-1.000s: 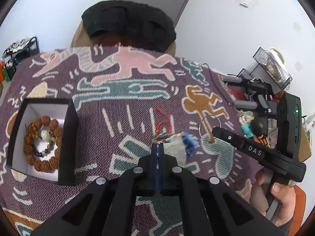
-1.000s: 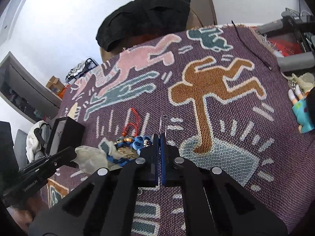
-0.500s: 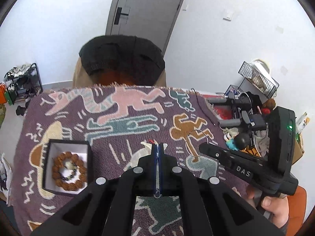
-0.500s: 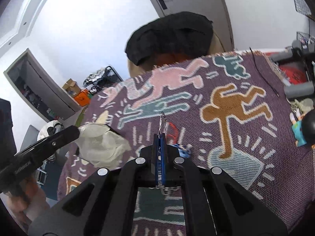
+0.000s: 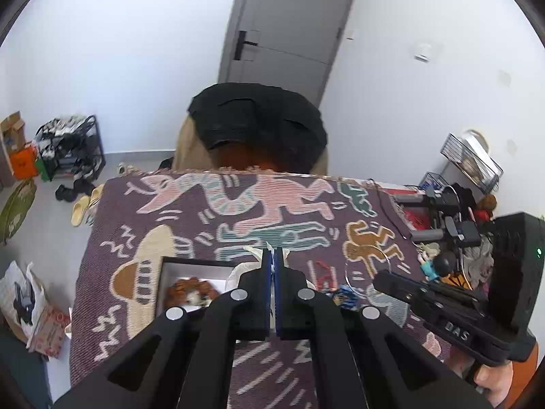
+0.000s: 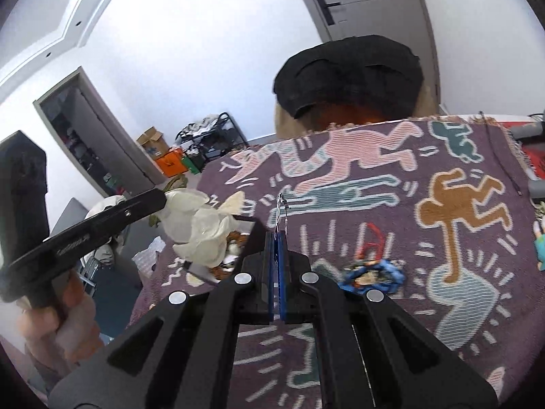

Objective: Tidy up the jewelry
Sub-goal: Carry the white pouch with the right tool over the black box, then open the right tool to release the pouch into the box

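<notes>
My left gripper (image 5: 272,259) is shut on a crumpled cream pouch (image 6: 197,225), held in the air above an open black box (image 5: 163,272) with a white lining. A brown bead bracelet (image 5: 190,289) lies in that box. My right gripper (image 6: 276,235) is shut on a small silver clasp or chain piece (image 6: 282,201) that sticks up between its fingertips. A heap of blue and mixed beads (image 6: 374,274) with a red cord (image 6: 373,235) lies on the patterned purple blanket (image 6: 442,255), right of my right gripper.
A chair draped in black cloth (image 5: 255,126) stands at the table's far edge. Clutter, a small figurine (image 5: 436,266) and wire baskets (image 5: 470,160) sit at the right edge. A shoe rack (image 5: 68,150) stands on the floor to the left.
Both grippers have risen well above the blanket. My left gripper has lifted the cream pouch off the bead heap and carried it left over the black box.
</notes>
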Tool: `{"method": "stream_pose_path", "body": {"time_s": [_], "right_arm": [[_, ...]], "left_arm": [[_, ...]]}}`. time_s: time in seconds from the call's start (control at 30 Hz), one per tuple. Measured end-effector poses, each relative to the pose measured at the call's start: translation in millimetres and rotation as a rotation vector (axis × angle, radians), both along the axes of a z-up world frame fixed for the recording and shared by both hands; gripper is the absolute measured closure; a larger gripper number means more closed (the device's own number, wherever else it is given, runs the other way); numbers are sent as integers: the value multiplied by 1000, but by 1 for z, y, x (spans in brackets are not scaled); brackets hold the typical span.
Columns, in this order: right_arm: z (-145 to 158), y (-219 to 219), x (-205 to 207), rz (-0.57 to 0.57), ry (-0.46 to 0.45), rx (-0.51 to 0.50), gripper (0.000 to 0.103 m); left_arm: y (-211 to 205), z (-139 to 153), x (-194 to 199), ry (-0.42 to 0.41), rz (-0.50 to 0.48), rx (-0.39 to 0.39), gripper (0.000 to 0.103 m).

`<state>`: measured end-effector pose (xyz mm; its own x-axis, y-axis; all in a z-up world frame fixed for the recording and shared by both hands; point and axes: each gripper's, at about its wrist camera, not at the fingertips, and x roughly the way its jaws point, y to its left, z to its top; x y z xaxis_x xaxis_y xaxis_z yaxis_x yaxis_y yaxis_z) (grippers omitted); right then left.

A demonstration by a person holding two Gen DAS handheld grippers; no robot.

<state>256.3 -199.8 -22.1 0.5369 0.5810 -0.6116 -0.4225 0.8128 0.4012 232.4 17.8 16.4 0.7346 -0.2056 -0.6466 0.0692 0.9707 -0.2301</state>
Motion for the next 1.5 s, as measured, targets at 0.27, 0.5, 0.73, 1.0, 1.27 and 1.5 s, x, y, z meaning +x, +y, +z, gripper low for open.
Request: {"method": "stream_pose_path", "body": {"time_s": [0.27,0.5,0.73,1.0,1.27,1.5], "right_arm": [[-13,40,-5,48,18,-6,99],[-26,70,-2,68,47,0,99],[-34,91,8,106,84,33,99],[-40,114,18,151,127,59,99],[-46,130,29,138,157,29,33],[-42,104,14,91,95,45,17]], "left_arm": [[48,-31,6,56,86,-13,103],[59,-61,10,110,108,5,64],[90,-61,-11,76,164,-12,53],[115,-64,-31,55,202,-23,43],[123,-71,-36,64,205,-47,37],[104,-67,-38,44,167,-50,30]]}}
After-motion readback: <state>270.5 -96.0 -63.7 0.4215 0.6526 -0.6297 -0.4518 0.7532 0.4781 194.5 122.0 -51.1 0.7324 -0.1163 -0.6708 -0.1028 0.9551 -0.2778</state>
